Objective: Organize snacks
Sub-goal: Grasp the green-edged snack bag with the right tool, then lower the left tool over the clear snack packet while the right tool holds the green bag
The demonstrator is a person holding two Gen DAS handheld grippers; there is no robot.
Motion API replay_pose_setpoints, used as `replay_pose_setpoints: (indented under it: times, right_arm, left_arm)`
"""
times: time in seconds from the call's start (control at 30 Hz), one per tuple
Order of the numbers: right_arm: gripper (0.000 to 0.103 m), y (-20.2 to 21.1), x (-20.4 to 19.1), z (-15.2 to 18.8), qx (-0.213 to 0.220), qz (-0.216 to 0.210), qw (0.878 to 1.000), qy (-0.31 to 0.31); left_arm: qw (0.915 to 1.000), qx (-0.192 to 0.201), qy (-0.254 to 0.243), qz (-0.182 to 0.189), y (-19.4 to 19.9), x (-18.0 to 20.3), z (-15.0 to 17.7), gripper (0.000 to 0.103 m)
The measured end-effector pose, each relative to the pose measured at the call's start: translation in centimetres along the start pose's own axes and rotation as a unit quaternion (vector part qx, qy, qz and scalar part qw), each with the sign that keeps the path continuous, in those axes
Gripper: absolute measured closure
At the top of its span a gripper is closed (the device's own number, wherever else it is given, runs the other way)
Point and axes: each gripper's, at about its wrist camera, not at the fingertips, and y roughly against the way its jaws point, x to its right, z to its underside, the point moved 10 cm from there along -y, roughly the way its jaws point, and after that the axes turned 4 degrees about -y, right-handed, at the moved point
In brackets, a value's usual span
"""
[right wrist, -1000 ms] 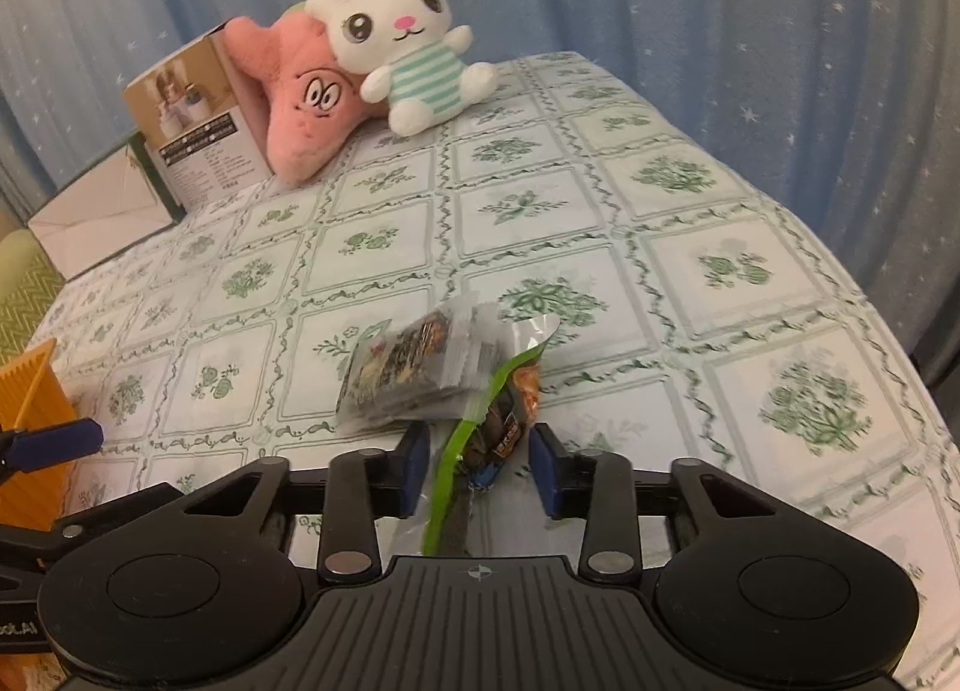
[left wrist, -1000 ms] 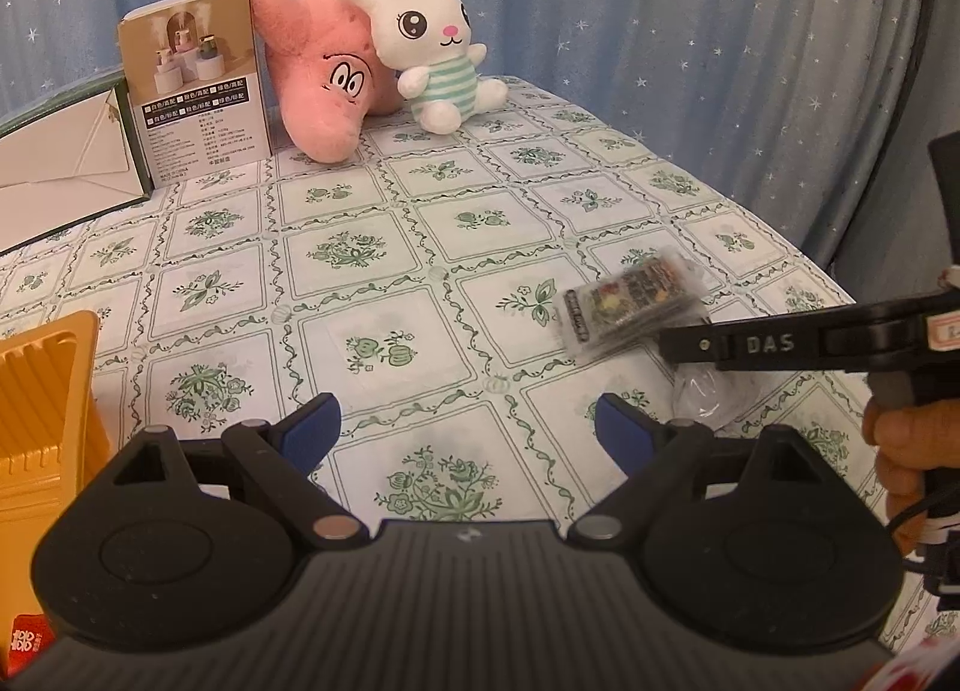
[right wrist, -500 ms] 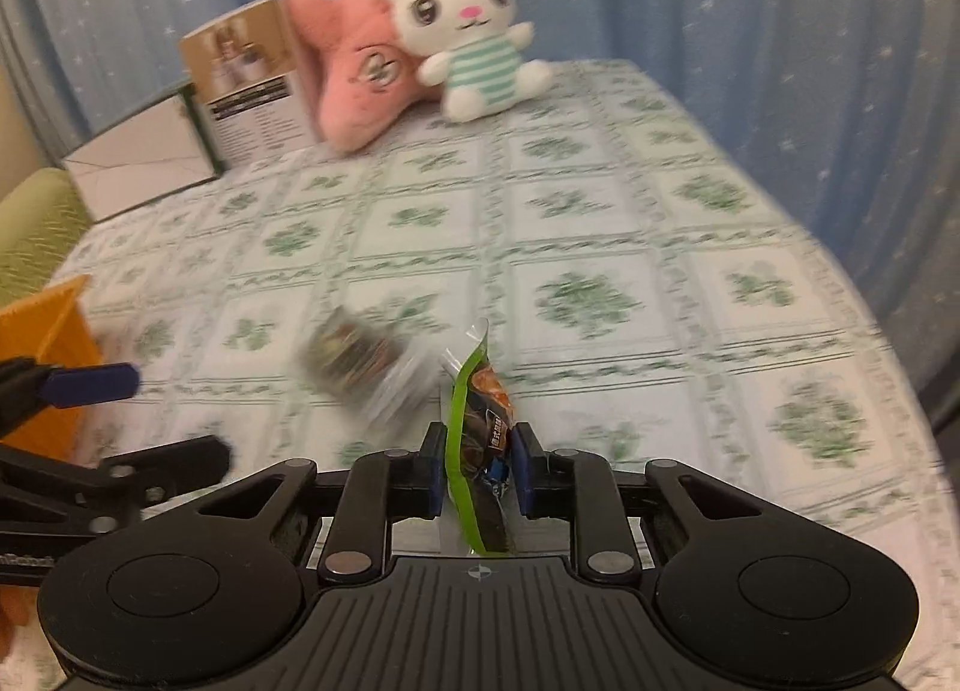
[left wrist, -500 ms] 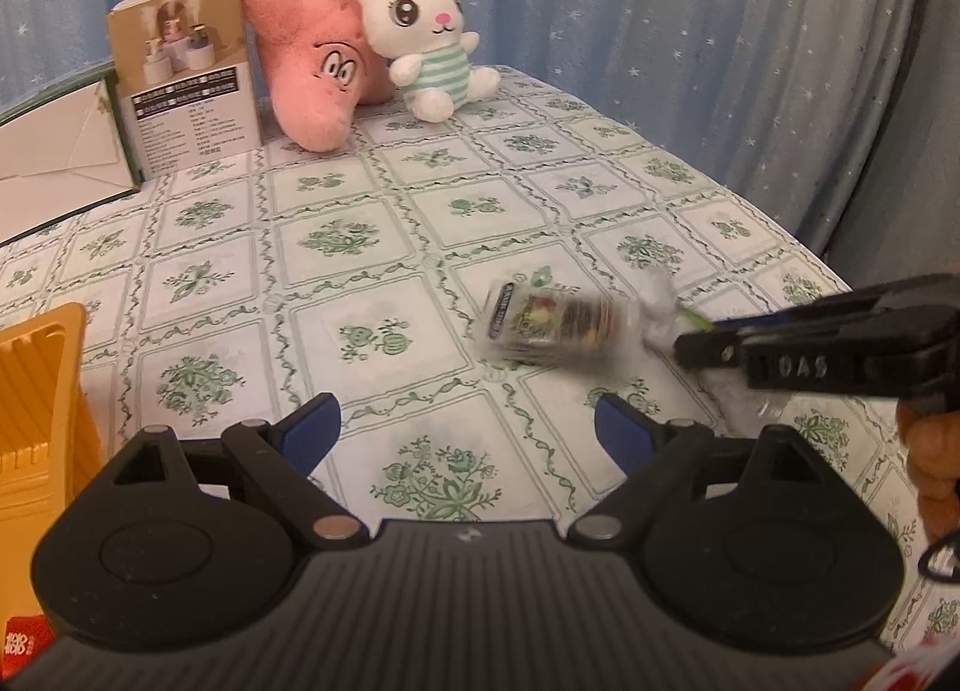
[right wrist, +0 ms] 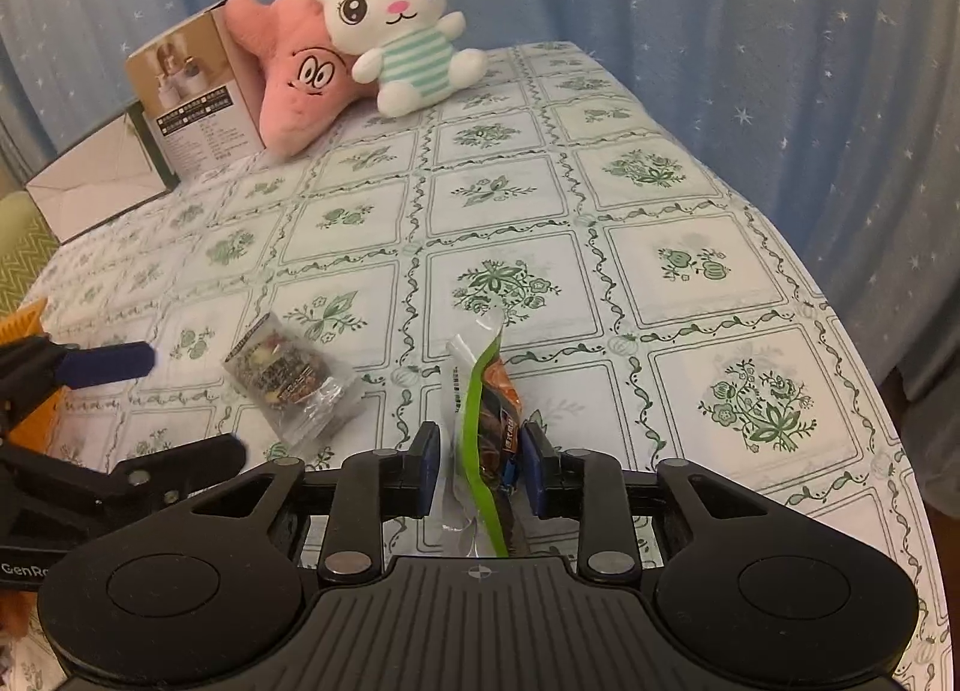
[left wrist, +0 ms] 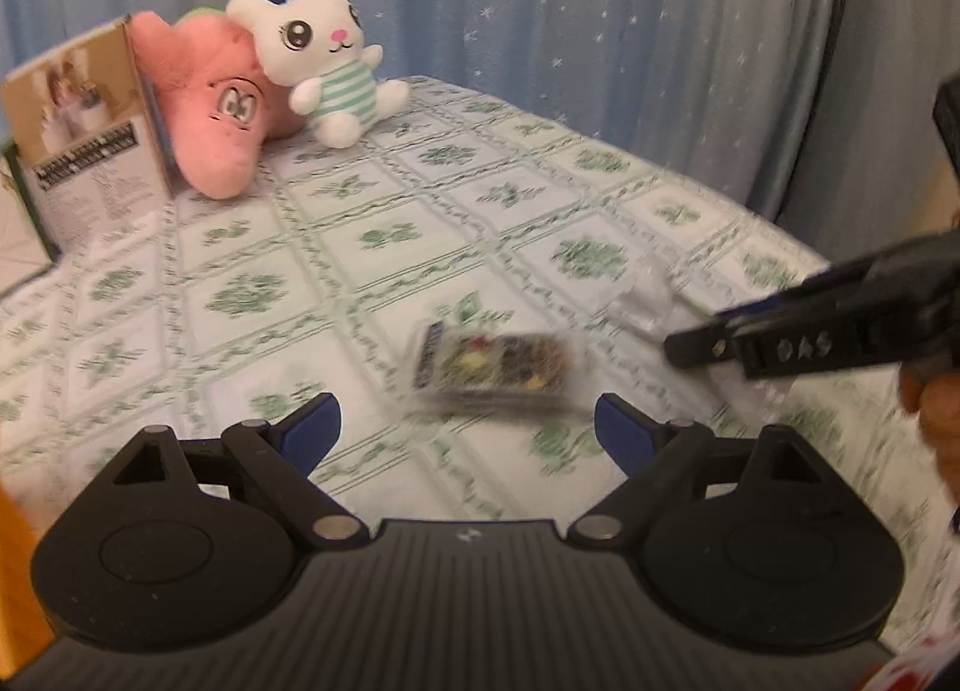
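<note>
A clear packet of dark mixed snacks [left wrist: 492, 367] [right wrist: 288, 379] lies flat on the green-patterned tablecloth [right wrist: 504, 193]. My left gripper [left wrist: 468, 421] [right wrist: 150, 409] hovers just short of it, open wide, with nothing between its blue pads [left wrist: 312, 427]. A green-edged snack packet [right wrist: 489, 421] stands on edge between the right gripper's [right wrist: 480, 463] pads, which touch it on both sides; these jaws are opening slightly. In the left wrist view the right gripper [left wrist: 696, 338] reaches in from the right, with a person's hand [left wrist: 936, 421] behind it.
A pink star plush [right wrist: 300, 85], a white bunny plush [right wrist: 402, 31], a printed carton [right wrist: 198, 97] and a white box [right wrist: 96, 181] stand at the table's far side. An orange rack [right wrist: 24, 325] sits at the left. The table's right edge drops off before a blue starred curtain [right wrist: 780, 31].
The right gripper closed on the green packet, drew it away from the dark packet, then eased a little. The left gripper moved toward the dark packet and rolled.
</note>
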Motion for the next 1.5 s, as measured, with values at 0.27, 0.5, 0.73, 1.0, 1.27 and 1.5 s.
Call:
replay_pose_setpoints:
  times: [0.27, 0.5, 0.73, 1.0, 1.27, 1.5]
  right_arm:
    - [0.080, 0.3, 0.6, -0.4, 0.006, 0.018, 1.000, 0.004]
    - [0.080, 0.3, 1.1, -0.5, 0.002, 0.015, 1.000, -0.008]
    - [0.079, 0.1, 1.5, -0.7, 0.002, 0.016, 1.000, -0.010]
    - [0.063, -0.1, 1.4, -0.6, -0.001, 0.020, 1.000, -0.009]
    - [0.063, -0.3, 0.6, 0.1, 0.004, 0.057, 0.996, 0.068]
    - [0.076, -0.5, 0.6, 0.0, 0.009, 0.064, 0.996, 0.069]
  left_arm:
    - [0.9998, 0.013, -0.008, 0.009, -2.2, 0.8, -1.4, 0.008]
    - [0.9998, -0.006, -0.016, 0.009, -4.7, 1.4, -1.1, 0.007]
    - [0.9997, -0.020, -0.006, -0.009, -4.7, 0.7, -0.2, 0.019]
    - [0.9990, -0.039, -0.006, -0.023, -1.4, 0.7, 1.7, 0.022]
    - [0.9987, -0.025, 0.011, -0.043, 1.7, 0.2, 3.0, 0.022]
    - [0.9981, -0.036, 0.015, -0.049, 0.9, -0.1, 4.4, 0.021]
